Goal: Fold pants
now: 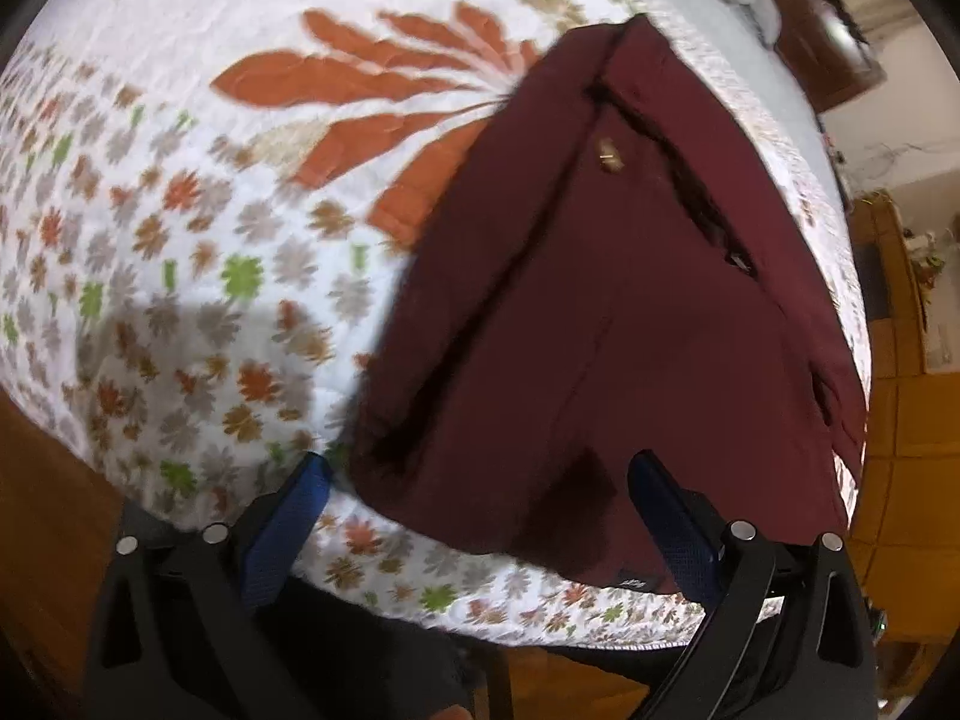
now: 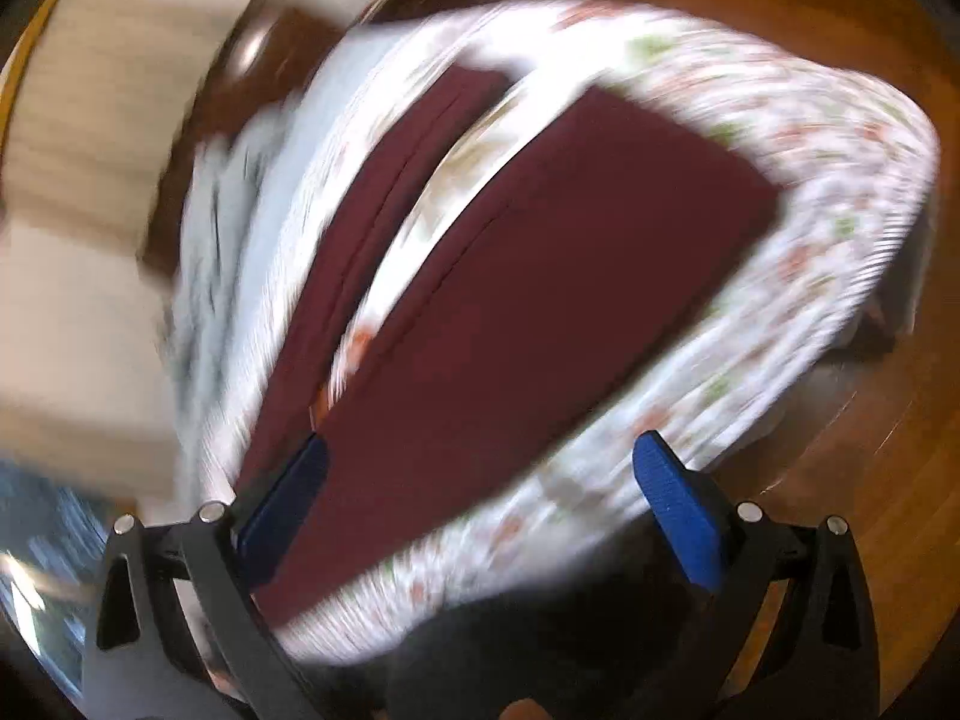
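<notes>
Maroon pants (image 1: 600,300) lie on a white floral quilt (image 1: 210,210), waist end with a brass button (image 1: 607,155) and pocket openings facing the left wrist view. My left gripper (image 1: 480,474) is open and empty, its blue pads (image 1: 288,528) just above the near hem of the waist part. In the blurred right wrist view the two legs (image 2: 540,300) stretch away, spread apart with quilt (image 2: 780,120) between them. My right gripper (image 2: 480,456) is open and empty above the near end of one leg.
The quilt covers a raised surface; its near edge (image 1: 540,630) and wooden floor (image 2: 870,480) lie close below both grippers. Wooden furniture (image 1: 894,360) stands at the right of the left view. Grey bedding (image 2: 228,228) lies beyond the pants.
</notes>
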### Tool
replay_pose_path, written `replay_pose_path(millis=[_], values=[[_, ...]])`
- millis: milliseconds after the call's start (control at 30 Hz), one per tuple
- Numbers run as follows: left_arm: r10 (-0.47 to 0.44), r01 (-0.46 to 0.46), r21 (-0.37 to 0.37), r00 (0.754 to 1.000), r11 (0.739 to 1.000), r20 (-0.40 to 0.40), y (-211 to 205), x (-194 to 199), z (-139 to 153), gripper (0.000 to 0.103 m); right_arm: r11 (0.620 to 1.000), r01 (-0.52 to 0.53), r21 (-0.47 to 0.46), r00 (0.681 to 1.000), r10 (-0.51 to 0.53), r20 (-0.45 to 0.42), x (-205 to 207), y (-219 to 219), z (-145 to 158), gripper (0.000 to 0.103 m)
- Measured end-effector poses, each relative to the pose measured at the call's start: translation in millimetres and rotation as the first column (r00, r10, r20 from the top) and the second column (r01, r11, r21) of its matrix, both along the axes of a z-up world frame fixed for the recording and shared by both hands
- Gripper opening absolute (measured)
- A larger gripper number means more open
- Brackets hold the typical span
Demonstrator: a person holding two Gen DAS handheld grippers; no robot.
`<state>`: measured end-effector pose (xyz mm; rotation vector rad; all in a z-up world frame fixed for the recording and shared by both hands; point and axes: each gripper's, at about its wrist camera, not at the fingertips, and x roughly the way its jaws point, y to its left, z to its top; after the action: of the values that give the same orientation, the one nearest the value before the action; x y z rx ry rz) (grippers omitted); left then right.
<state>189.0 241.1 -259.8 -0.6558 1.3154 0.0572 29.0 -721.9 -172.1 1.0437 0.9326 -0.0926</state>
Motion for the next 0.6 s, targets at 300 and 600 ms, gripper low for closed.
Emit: replay_pose_path(millis=[300, 600], values=[[0.038, -0.036, 0.066, 0.999, 0.997, -0.031, -3, -7, 4, 0.078, 0.997, 0.072, 0.009, 0.997, -0.072, -0.005, 16, -41, -17, 0.101], [0.053, -0.068, 0.169, 0.994, 0.983, 0.095, 39, -2, 82, 0.093, 0.938, -0.112, -0.327, 0.988, 0.139, 0.062, 75, 2, 60, 0.101]])
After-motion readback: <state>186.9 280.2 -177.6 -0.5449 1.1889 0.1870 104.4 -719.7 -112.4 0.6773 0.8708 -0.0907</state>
